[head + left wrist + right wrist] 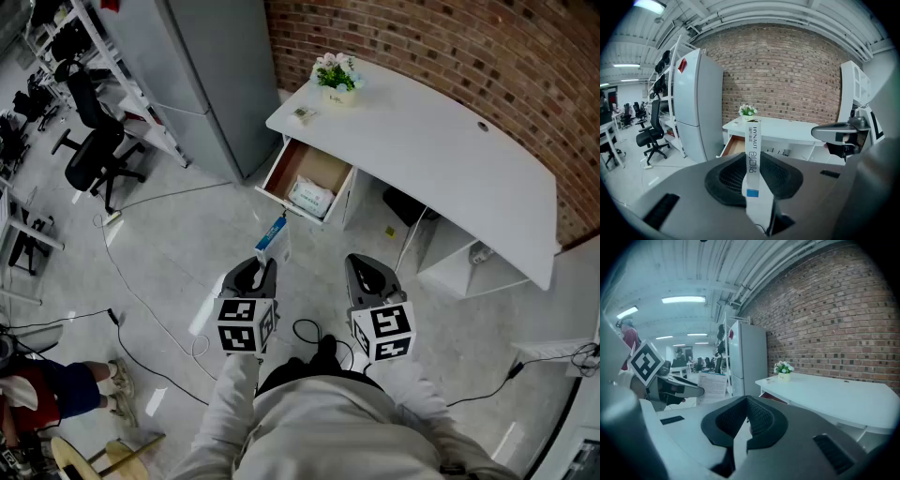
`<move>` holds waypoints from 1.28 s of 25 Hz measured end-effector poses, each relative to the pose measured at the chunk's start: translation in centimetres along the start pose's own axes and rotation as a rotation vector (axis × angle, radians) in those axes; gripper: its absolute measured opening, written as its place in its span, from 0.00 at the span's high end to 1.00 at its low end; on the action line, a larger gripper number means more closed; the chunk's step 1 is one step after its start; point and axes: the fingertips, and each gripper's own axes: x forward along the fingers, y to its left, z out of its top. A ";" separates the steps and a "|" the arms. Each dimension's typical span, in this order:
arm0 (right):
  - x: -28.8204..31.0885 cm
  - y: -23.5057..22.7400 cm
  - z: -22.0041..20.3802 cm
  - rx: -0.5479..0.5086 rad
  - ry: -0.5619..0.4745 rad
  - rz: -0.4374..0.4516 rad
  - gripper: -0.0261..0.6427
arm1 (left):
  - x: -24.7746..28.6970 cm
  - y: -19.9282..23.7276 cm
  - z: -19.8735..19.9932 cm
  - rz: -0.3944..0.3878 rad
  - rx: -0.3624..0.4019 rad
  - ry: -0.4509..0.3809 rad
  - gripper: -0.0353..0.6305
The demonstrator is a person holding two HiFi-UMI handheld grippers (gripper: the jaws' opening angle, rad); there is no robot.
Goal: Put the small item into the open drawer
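A slim white box [271,234] with a blue patch stands upright in my left gripper [264,266], whose jaws are shut on it. In the left gripper view the box [752,159] rises between the black pads [726,178] and lines up with the open drawer [736,145]. That drawer [323,169] is pulled out at the left end of the white desk [422,150] and holds a white packet [311,197]. My right gripper [362,268] hangs beside the left one, shut and holding nothing [747,420]. Both grippers are over the floor, short of the drawer.
A potted plant [336,75] and a small item [302,113] sit on the desk's left end. A grey fridge [206,75] stands left of the drawer. An office chair [94,155], floor cables [150,309] and a person [47,394] are at the left.
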 end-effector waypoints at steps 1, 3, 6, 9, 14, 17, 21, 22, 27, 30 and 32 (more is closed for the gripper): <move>0.0 -0.1 0.1 0.002 -0.001 0.002 0.92 | 0.1 0.0 0.3 0.004 -0.001 -0.006 0.80; 0.1 -0.4 0.2 0.004 -0.004 0.006 0.92 | 0.3 0.0 0.8 0.009 -0.004 -0.016 0.80; 0.2 -0.8 0.3 0.010 -0.012 0.008 0.92 | 0.6 0.0 1.1 0.012 -0.003 -0.024 0.80; 0.1 -1.2 0.2 0.039 -0.013 0.005 0.92 | 0.6 0.0 1.2 0.019 -0.004 -0.023 0.80; 0.0 -1.8 -0.1 0.053 -0.005 -0.012 0.92 | 0.6 0.7 1.2 0.037 -0.003 -0.020 0.80; 0.2 -1.9 -0.3 0.065 0.004 -0.018 0.92 | 0.7 1.2 1.0 0.048 -0.003 -0.012 0.80; 0.7 -2.2 -0.3 0.078 0.009 -0.019 0.92 | 1.3 1.7 1.2 0.050 0.000 -0.002 0.80; 1.0 -2.3 -0.4 0.078 0.013 -0.019 0.92 | 1.6 1.8 1.3 0.050 0.000 0.000 0.80; 3.1 -2.7 0.1 0.077 0.020 -0.032 0.92 | 3.5 3.4 1.9 0.044 0.000 0.005 0.80; 5.1 -3.1 0.6 0.076 0.021 -0.043 0.92 | 5.3 4.9 2.3 0.033 -0.004 0.008 0.80; 6.7 -3.4 1.1 0.074 0.025 -0.046 0.92 | 6.9 6.0 2.8 0.027 -0.007 0.009 0.80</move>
